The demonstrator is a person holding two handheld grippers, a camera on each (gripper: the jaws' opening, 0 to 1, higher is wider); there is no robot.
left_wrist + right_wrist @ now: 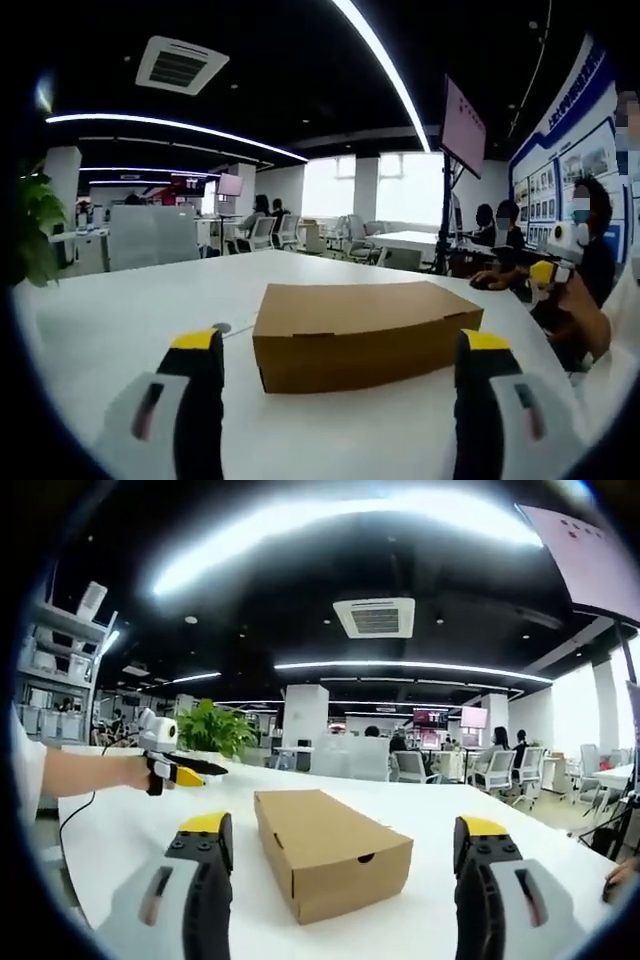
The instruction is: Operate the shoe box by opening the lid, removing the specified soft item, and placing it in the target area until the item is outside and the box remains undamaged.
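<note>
Left gripper view: shoe box (pixel 365 333) w/ lid closed on white table (pixel 120 320). Left gripper (pixel 340 365) & right gripper (pixel 340 845) both released, jaws wide apart, holding nothing.

The closed brown rectangular shoe box (pixel 330 852) was matt, smooth cardboard. Under it the white table (pixel 130 310) looked smooth with a faint sheen. At six o'clock, both grippers' grey jaws wore glossy yellow plastic tips.

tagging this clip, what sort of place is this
Most likely an open-plan office: a white table holding a cardboard box, rows of desks and office chairs behind, a ceiling air vent.
</note>
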